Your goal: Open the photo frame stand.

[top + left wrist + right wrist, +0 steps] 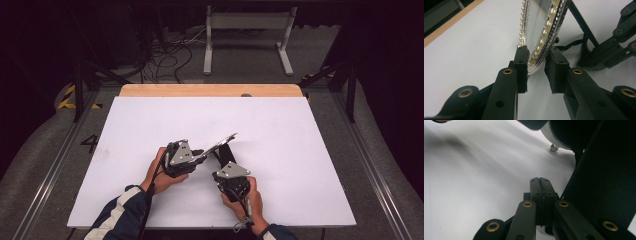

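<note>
Dark room behind, cables on the floor and a white stand (248, 30) past the far edge. Your desk (150, 125) is white-topped, with a wood strip along its far edge.

Mirror (220, 145): round, pearl-beaded rim, on a black easel stand. It sits near the middle of the desk, a little toward your near edge, tilted back on the stand. From the left hand-held gripper's view you see the mirror (541, 37) edge-on, pearls and a braided silver band running up the rim, the black stand (584, 27) behind it.

Your left hand-held gripper (197, 155) comes in from the mirror's left side. Its jaws straddle the lower rim; one pad (522, 60) lies against the beaded face, the other pad (556, 67) stands just off the back, a narrow gap showing. Not clamped: jaws apart around the rim.

Your right hand-held gripper (225, 172) sits just on the near side of the mirror, beside the stand. In its own view the right hand-held gripper (541, 187) has jaws pressed together, nothing between them, tips just beside the stand's black panel (599, 177). A small silver nut (553, 147) shows on the mirror's back.
</note>
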